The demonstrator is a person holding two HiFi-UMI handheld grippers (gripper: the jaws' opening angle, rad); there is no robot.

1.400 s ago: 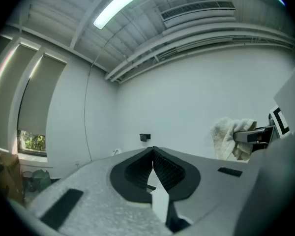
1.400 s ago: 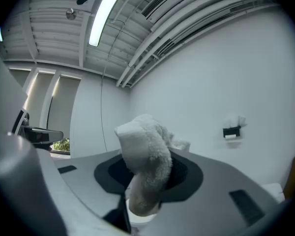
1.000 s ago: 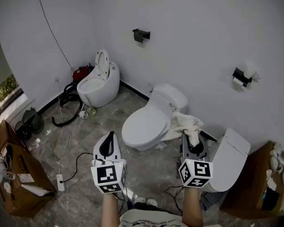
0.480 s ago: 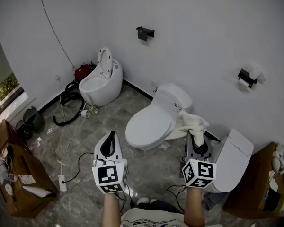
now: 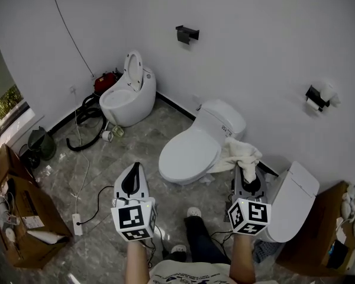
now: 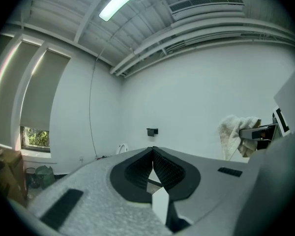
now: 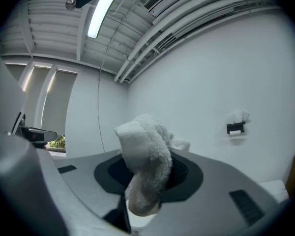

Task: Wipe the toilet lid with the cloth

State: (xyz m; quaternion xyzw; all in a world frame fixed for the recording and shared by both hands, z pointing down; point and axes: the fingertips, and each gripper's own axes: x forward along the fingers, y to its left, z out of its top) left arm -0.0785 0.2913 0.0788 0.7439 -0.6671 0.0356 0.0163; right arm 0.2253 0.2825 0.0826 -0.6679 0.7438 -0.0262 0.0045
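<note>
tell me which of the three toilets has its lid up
The far toilet in the left corner: its lid stands upright. The middle toilet and the right toilet are both closed.

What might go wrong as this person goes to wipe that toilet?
The cloth hangs mostly loose from the right claw, so it could slip out mid-wipe. A cable and power strip lie on the floor near the person's shoe, so tripping seems possible.
</note>
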